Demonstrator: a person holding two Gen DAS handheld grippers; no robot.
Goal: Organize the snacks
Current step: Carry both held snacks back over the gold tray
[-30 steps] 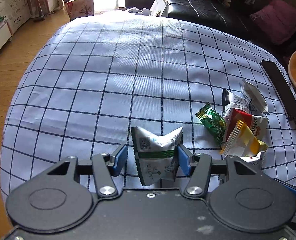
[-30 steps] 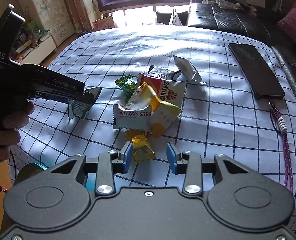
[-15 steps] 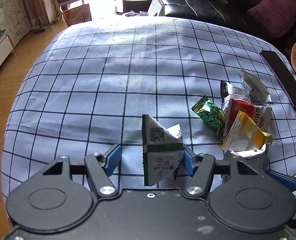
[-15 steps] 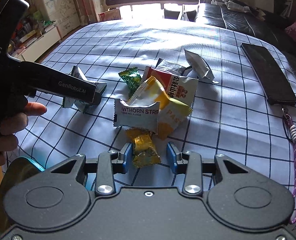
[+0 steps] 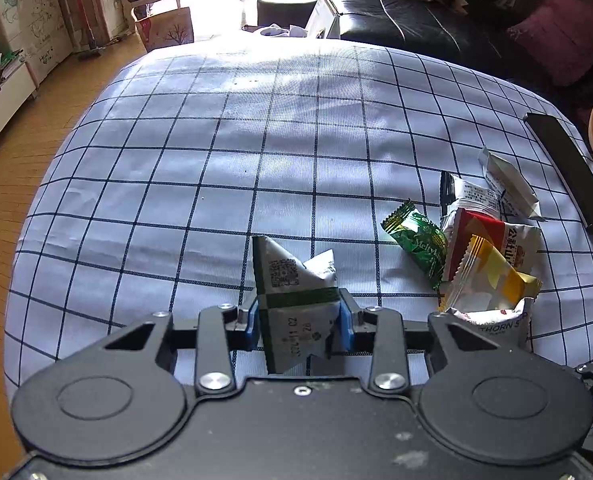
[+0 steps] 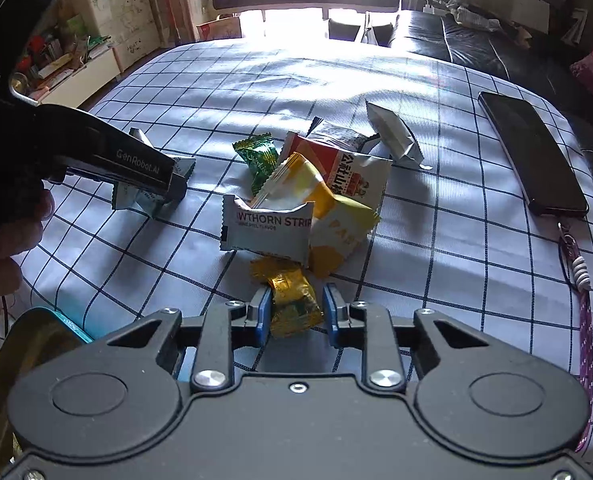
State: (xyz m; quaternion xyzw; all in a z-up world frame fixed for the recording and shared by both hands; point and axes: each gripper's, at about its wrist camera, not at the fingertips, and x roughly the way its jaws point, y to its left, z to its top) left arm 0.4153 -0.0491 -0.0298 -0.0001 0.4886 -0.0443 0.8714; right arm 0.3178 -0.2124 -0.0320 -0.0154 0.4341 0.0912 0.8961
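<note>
Our left hand-held gripper [image 5: 299, 322] was clenched on a white packet with a green band [image 5: 292, 300], both blue pads pressed against its sides, the packet standing up between them over the near part of the checked worktop [image 5: 216, 152]. From the right wrist view the same packet [image 6: 144, 196] sat at the left, well apart from the snack pile.

Our right hand-held gripper [image 6: 296, 312] had its pads around a gold-wrapped candy [image 6: 292, 300] at the near edge of the pile; the left pad touched the wrapper, while we could not tell whether the right one did.

Just beyond the candy lay a white hawthorn strip packet [image 6: 266, 226], overlapping a yellow packet [image 6: 328, 216] and a red-and-white bag [image 6: 348, 168]. A green candy [image 6: 258, 156] lay at the pile's far left, and a silver packet [image 6: 392, 136] at its far right.

A black phone [image 6: 532, 156] lay near the right edge of the worktop, with a purple cord [image 6: 584, 320] trailing from its near end.
</note>
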